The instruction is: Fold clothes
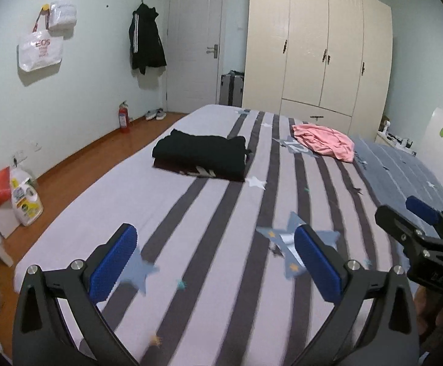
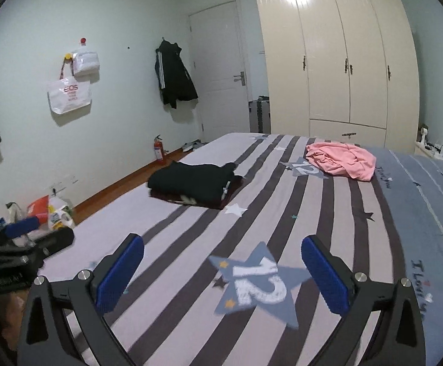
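1. Left gripper [image 1: 215, 262] and right gripper [image 2: 223, 270]: jaws spread wide, empty; ribbed blue pads.
2. Ahead, left: two folded dark garments [image 1: 201, 157], stacked.
3. Ahead, right: one crumpled pink garment [image 1: 323, 141].
4. Beneath: striped bedspread [image 1: 191, 213], star patches.

We see the bed [image 1: 191, 228] filling the near and middle ground. On it, left of centre, a folded stack of clothes [image 1: 201, 158] lies; farther and to the right a crumpled garment [image 1: 323, 141] lies, well apart from the stack. Beyond the bed's far end stands the wardrobe [image 1: 319, 45], with the door [image 1: 195, 39] to its left. A jacket [image 1: 146, 39] hangs on the left wall.
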Available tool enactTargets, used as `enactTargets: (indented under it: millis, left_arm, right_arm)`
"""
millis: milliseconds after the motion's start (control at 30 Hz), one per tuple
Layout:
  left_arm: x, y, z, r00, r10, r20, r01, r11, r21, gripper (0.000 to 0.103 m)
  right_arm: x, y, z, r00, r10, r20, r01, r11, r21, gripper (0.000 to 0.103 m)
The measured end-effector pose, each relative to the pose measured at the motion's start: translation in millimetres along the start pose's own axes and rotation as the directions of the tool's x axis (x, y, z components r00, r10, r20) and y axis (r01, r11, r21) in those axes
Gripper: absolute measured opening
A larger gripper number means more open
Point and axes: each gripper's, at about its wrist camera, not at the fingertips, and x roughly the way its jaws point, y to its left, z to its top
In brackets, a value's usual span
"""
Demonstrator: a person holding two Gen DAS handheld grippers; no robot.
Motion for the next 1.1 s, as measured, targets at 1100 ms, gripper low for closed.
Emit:
enactTargets:
  millis: [1100]
  left_arm:
    - [-173.9, -30.2, 11.7, 0.994, 0.009, 0.112, -0.011, 1.0, 0.021, 0.102]
  right_arm:
    - [-181.2, 43.8, 27.6, 0.995, -0.024, 0.094, 0.027, 0.999, -0.023, 0.102]
